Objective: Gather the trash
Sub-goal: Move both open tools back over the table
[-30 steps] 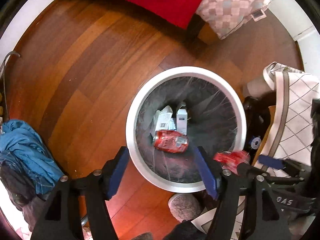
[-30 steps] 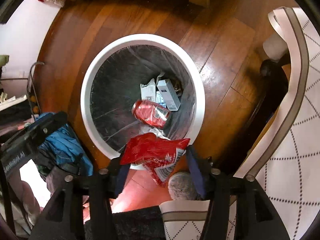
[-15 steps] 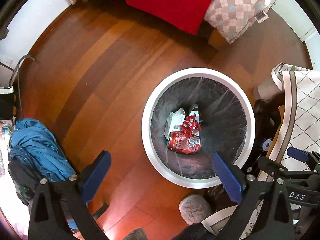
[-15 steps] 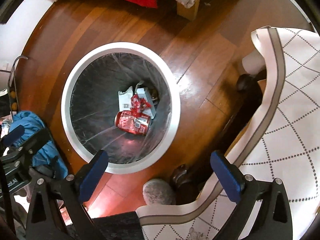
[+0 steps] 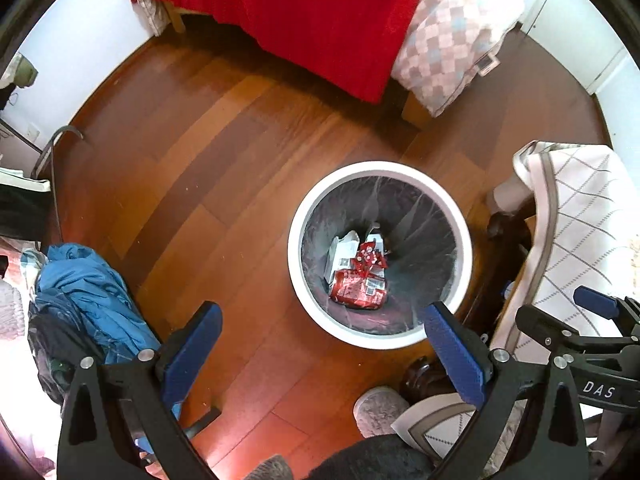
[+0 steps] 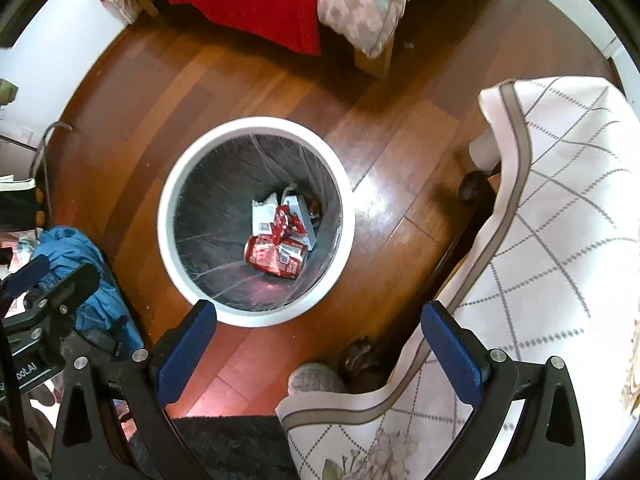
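Note:
A round white trash bin [image 5: 320, 328] with a clear liner stands on the wooden floor; it also shows in the right wrist view [image 6: 168, 256]. Inside lie a crushed red can [image 5: 356, 292] [image 6: 272, 258], a small red wrapper [image 5: 370, 256] [image 6: 286, 220] on top, and white cartons [image 5: 340, 248] [image 6: 262, 212]. My left gripper [image 5: 326, 354] is open and empty, high above the bin's near rim. My right gripper [image 6: 320, 348] is open and empty, above the floor just right of the bin. The right gripper also appears in the left wrist view [image 5: 592, 320].
A bed with a red blanket [image 5: 320, 12] and checked quilt [image 5: 452, 48] lies beyond the bin. A table with a diamond-pattern cloth [image 6: 560, 240] stands on the right. Blue clothing [image 5: 84, 292] is piled on the left. A grey slipper [image 6: 316, 378] is near the table leg.
My right gripper let go of the red wrapper, which fell into the bin. Both grippers opened wide and rose away from the bin.

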`<state>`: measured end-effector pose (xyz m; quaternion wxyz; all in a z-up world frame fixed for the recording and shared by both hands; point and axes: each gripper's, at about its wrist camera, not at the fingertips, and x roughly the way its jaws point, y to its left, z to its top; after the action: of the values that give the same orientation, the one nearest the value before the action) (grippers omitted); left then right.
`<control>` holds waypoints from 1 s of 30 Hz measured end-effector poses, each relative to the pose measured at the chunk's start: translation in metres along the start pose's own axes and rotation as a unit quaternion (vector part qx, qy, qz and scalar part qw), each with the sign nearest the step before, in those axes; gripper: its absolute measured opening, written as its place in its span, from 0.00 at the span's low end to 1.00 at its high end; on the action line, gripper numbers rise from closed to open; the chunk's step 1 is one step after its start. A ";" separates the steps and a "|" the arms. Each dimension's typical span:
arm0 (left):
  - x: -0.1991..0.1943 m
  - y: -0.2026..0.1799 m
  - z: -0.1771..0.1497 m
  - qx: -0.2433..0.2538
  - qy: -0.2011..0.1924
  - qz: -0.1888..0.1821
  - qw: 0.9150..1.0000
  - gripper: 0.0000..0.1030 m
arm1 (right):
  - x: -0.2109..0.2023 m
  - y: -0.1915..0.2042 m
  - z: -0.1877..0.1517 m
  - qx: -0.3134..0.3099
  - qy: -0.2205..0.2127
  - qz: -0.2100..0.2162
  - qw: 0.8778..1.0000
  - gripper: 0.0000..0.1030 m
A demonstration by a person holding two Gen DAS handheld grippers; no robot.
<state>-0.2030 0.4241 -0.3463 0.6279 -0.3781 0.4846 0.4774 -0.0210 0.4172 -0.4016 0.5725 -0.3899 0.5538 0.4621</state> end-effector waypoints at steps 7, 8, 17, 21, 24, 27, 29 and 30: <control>-0.057 -0.008 -0.022 0.005 -0.046 0.001 0.999 1.00 | -0.066 -0.004 -0.028 0.002 -0.057 0.013 0.998 1.00; -0.063 -0.008 -0.024 0.005 -0.050 0.001 0.999 1.00 | -0.074 -0.004 -0.032 0.000 -0.064 0.015 0.998 1.00; -0.130 -0.018 -0.065 -0.002 -0.105 0.001 0.995 1.00 | -0.152 -0.014 -0.081 -0.001 -0.134 0.032 0.991 1.00; -0.157 -0.028 -0.083 0.001 -0.132 0.016 0.991 1.00 | -0.184 -0.023 -0.105 0.001 -0.161 0.047 0.986 1.00; -0.176 -0.040 -0.096 0.005 -0.155 0.031 0.987 1.00 | -0.209 -0.038 -0.126 0.017 -0.183 0.082 0.980 1.00; -0.190 -0.056 -0.107 0.011 -0.172 0.033 0.984 1.00 | -0.227 -0.052 -0.146 0.032 -0.203 0.108 0.973 1.00; -0.191 -0.075 -0.113 0.019 -0.175 0.018 0.984 1.00 | -0.240 -0.067 -0.165 0.045 -0.215 0.117 0.968 1.00; -0.190 -0.086 -0.116 0.025 -0.175 0.014 0.984 1.00 | -0.245 -0.076 -0.175 0.054 -0.220 0.122 0.966 1.00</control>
<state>-0.1625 0.2487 -0.1894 0.7057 -0.2660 0.3844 0.5324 0.0142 0.2048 -0.1769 0.6398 -0.1766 0.4814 0.5725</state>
